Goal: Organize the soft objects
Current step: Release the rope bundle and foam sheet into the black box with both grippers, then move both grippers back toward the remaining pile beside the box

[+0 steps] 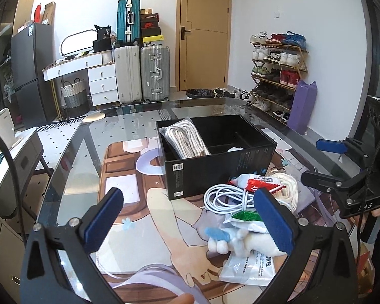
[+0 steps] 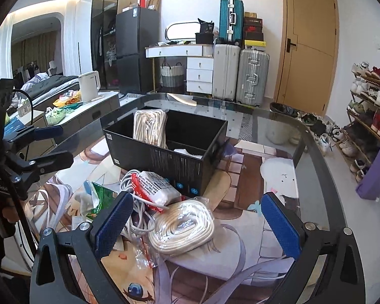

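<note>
A black divided box (image 1: pixel 215 167) stands on the glass table and holds a bagged cream rope coil (image 1: pixel 185 139); the box (image 2: pixel 164 157) also shows in the right wrist view. In front of it lies a pile: a white cable (image 1: pixel 223 197), a red-and-white packet (image 1: pixel 255 181), a green packet (image 1: pixel 245 216), a white plush toy (image 1: pixel 240 243). My left gripper (image 1: pixel 190 221) is open and empty above the mat, left of the pile. My right gripper (image 2: pixel 197 224) is open around a second bagged rope coil (image 2: pixel 182 228), not touching it.
The table (image 1: pixel 71 152) carries an anime-print mat (image 1: pixel 169 228). A flat white packet (image 1: pixel 250 268) lies near my left gripper. A side cabinet with a kettle (image 2: pixel 88 86) stands left; suitcases (image 1: pixel 141 73), a door and a shoe rack (image 1: pixel 276 73) stand behind.
</note>
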Demonstrator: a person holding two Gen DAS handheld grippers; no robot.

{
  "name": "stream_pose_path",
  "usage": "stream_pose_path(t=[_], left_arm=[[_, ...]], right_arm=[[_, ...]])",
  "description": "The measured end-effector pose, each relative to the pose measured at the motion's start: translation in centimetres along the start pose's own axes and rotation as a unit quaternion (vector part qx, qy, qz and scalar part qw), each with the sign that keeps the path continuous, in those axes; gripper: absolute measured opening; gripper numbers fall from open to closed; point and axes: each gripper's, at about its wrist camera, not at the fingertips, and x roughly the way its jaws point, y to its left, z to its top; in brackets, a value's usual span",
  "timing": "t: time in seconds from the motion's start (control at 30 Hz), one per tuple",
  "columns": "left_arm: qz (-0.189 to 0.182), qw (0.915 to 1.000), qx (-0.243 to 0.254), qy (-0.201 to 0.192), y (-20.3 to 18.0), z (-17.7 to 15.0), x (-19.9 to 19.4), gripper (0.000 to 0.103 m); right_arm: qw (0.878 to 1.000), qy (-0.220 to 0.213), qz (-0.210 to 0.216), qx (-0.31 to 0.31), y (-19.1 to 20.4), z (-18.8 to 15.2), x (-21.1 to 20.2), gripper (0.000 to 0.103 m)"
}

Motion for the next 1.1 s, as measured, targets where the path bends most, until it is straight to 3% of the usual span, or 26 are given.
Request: stream_pose_path(t=[0.23,1.1], left_arm=[[-0.006,0.9999,0.010,0.011,-0.6,-0.3,0.3,0.103],[-0.041,0.9970,0.035,0.055,-2.0,-1.3,1.4,0.103]], right_arm=[[1.000,0.008,0.015,0.000,0.1,-0.2,0.3,0.102],[0.999,0.030,0.007,0.012,-1.9,-1.0,1.0,0.102]])
